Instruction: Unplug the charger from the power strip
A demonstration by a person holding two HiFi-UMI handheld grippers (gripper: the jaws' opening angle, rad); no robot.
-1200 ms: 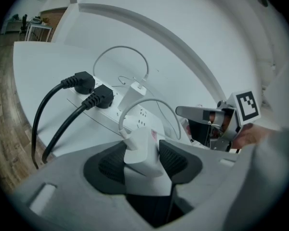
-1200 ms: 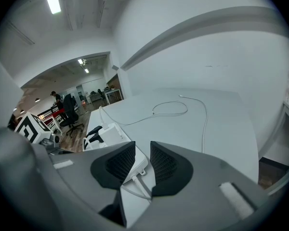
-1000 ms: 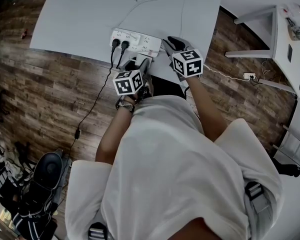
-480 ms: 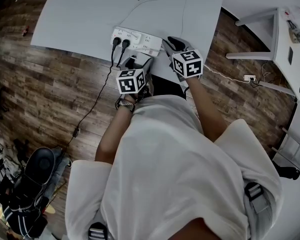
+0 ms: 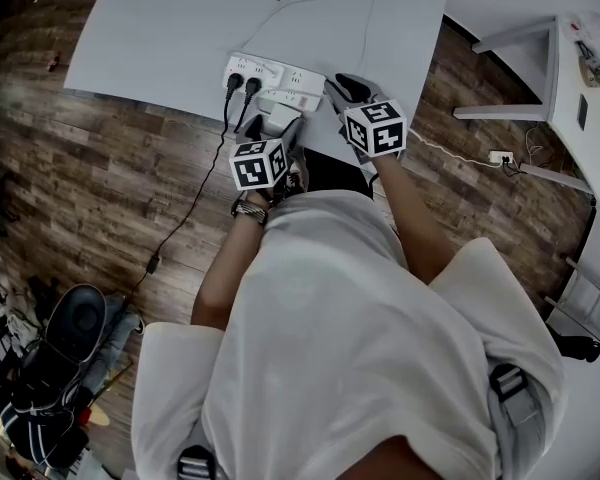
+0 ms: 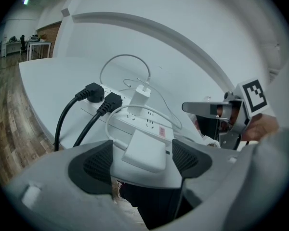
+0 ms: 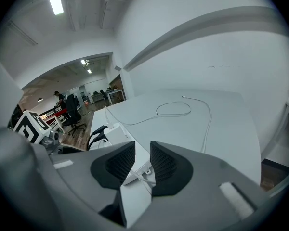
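The charger [image 6: 143,150], a small white brick at lower centre of the left gripper view, lies on the table [image 6: 53,81] just below the power strip [image 6: 135,117]; the left gripper [image 6: 142,162] has just been opening its jaws, which now stand wide with the pads clear of it. It looks light, rigid and smooth, best pinched across its flat sides, not by its limp cord [image 6: 110,124]; the right gripper [image 7: 142,165] has its jaws a narrow gap apart, gripping nothing. The strip's red label [image 6: 162,132] is too small to read; no brand shows.

The white table [image 5: 160,38] carried a power strip [image 5: 276,76], a white charger [image 5: 278,103] just beside the strip and a white cable [image 6: 125,56] beyond it.
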